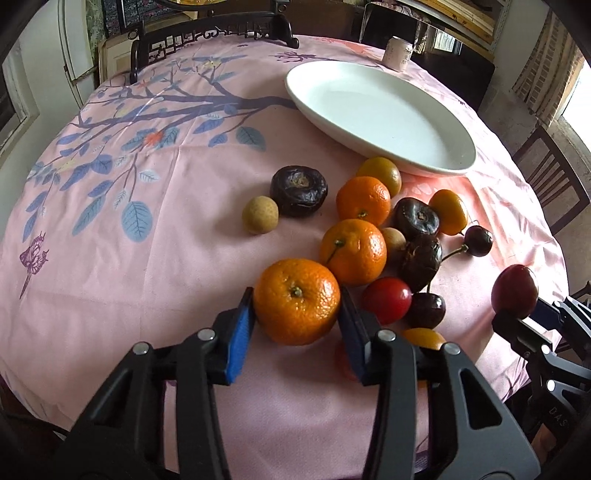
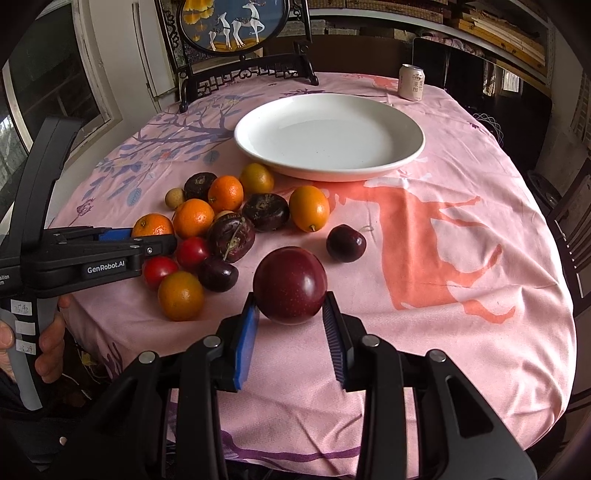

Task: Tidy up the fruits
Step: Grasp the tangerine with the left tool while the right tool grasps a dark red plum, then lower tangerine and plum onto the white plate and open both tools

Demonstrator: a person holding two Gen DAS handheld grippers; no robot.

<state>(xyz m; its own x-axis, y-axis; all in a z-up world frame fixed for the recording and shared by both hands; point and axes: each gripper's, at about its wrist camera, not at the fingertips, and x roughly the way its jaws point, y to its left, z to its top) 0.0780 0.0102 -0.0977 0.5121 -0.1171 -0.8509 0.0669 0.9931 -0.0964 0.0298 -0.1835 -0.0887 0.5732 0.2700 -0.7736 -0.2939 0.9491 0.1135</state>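
Left wrist view: a round table under a pink tablecloth (image 1: 192, 221) printed with blue branches and leaves fills the picture, a dark carved chair (image 1: 207, 37) at twelve o'clock behind it. A white plate (image 1: 380, 114), bare, sits toward one o'clock, a pale can (image 1: 397, 53) beyond its far rim. The fruit pile (image 1: 388, 236) lies just below the plate (mandarins, dark wrinkled fruits, cherries, a red tomato, a tan longan off to the side). The left gripper (image 1: 297, 314) has its blue pads pressed on both sides of the nearest mandarin (image 1: 297, 301), which sits at the near edge of the pile. At three o'clock the right gripper (image 1: 524, 317) carries a plum (image 1: 514, 291).

Right wrist view: the same table, with a round panel of white deer (image 2: 231, 26) standing at twelve o'clock above the chair. The plate (image 2: 328, 134) is dead ahead, the can (image 2: 412, 82) at one o'clock. The right gripper (image 2: 290, 317) clamps the dark red plum (image 2: 290, 285) between its pads, raised off the cloth. At nine o'clock the left gripper (image 2: 147, 240) reaches into the pile (image 2: 229, 218), a hand (image 2: 50, 332) around its grey handle, closed on the mandarin (image 2: 152, 226).
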